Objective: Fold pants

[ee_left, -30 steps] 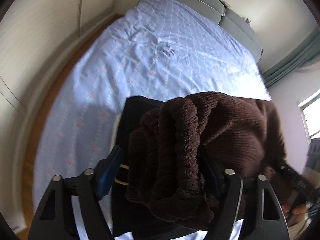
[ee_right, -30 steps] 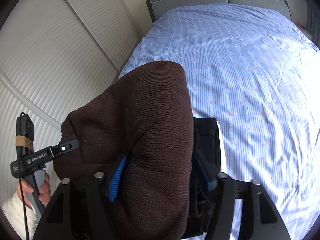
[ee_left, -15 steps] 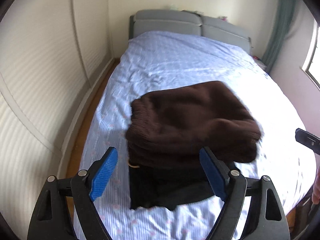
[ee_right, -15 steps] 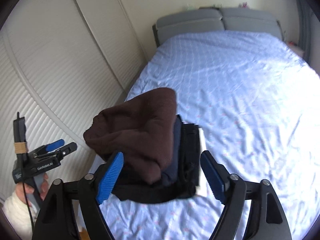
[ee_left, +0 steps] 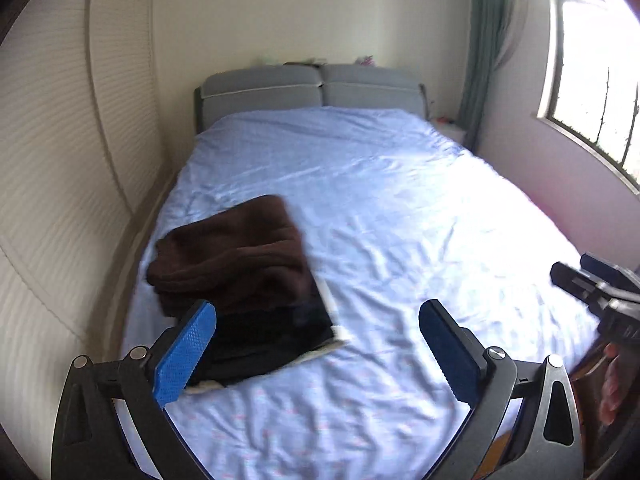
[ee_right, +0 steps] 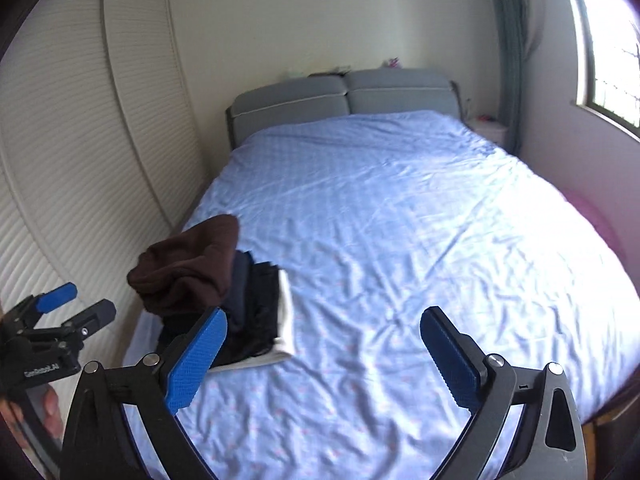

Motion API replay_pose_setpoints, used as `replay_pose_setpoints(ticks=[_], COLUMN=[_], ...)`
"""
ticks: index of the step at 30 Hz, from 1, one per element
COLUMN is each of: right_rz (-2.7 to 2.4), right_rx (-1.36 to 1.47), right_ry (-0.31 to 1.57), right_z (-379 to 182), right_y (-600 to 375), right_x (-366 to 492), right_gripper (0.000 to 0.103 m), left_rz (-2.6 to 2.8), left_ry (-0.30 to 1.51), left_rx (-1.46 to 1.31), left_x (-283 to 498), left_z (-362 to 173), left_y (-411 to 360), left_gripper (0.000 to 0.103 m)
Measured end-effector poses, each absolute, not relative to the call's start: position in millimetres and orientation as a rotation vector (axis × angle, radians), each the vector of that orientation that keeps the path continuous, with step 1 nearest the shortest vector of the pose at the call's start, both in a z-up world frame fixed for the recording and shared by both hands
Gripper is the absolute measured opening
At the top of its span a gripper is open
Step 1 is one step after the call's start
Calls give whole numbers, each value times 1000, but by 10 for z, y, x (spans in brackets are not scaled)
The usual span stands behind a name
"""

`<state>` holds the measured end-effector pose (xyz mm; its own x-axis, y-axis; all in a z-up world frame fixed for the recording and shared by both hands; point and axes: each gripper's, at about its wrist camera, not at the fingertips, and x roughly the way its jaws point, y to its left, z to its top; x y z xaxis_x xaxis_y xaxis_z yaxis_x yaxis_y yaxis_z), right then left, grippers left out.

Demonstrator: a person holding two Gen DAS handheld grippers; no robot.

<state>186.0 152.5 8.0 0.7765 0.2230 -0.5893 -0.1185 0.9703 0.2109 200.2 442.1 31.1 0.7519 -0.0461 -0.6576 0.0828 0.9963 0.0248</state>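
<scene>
We see one wide bed with a wrinkled pale-blue sheet [ee_left: 380, 216] and a grey padded headboard [ee_right: 344, 92]; most of its surface lies bare toward the window side and the head. Along the opposite edge, beside the cream slatted wardrobe doors [ee_right: 80, 152], sits one stack of folded clothes. The folded brown ribbed knit pants [ee_left: 236, 252] rest on top, over dark blue and black garments [ee_right: 252, 308] and a white piece [ee_right: 285, 320] at the bottom; we count four layers, though blur leaves that unsure. The stack lies close to the bed's side edge. Both tools hover above the foot of the bed, level and facing the headboard. The left gripper [ee_left: 316, 354] holds nothing, its blue-padded fingers [ee_left: 184, 356] spread wide. The right gripper [ee_right: 320, 360] likewise stands empty with fingers [ee_right: 450, 356] apart.
</scene>
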Motion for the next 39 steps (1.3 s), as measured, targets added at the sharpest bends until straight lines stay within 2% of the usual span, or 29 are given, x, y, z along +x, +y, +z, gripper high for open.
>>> replay_pose_setpoints(ticks=[14, 20, 39], right_rz=[216, 271, 267], right_rx=[115, 106, 162], right_ry=[636, 642, 599], right_z=[119, 48, 92], right_y=[-268, -816, -1469], right_x=[1095, 871, 438], right_gripper=[98, 98, 98], left_rz=[-48, -12, -23], left_ry=[675, 698, 650], left_rx=[34, 14, 80], left_x=[1243, 873, 521], left_z=[352, 284, 535], left_y=[2515, 1989, 1432], left_gripper=[103, 103, 103])
